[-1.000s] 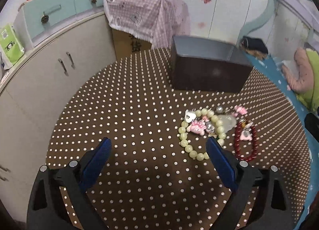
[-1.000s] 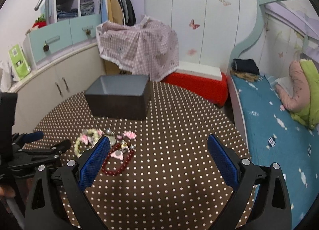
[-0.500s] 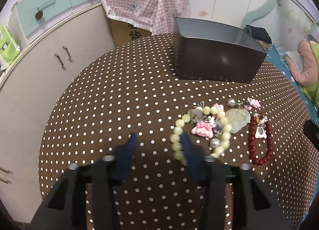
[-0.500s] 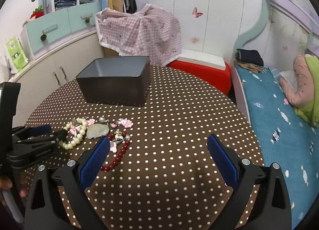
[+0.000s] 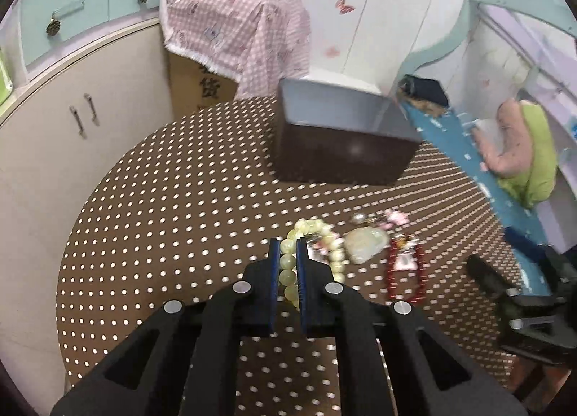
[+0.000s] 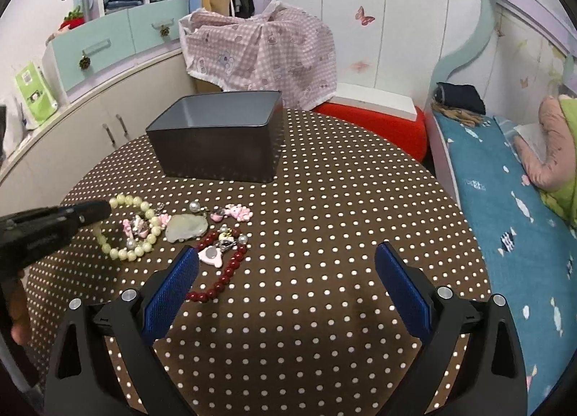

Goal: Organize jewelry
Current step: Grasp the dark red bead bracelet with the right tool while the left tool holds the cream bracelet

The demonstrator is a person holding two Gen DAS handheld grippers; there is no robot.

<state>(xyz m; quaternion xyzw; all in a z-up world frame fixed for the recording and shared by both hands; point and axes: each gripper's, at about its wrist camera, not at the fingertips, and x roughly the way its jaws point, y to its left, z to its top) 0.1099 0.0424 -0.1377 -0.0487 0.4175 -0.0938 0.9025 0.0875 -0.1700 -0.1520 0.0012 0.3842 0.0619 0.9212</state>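
Two tongs: left tongs (image 5: 287,264) pinch the pale bead bracelet (image 5: 288,273) nearest the box (image 5: 342,141) ahead; right tongs (image 6: 285,286) gape empty.

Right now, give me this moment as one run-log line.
left hand-held gripper: shut on pale green bead bracelet | right hand-held gripper: open, empty | box: empty

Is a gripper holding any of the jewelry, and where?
The left gripper pinches the pale green bead bracelet by its near side beads. The right gripper holds nothing.
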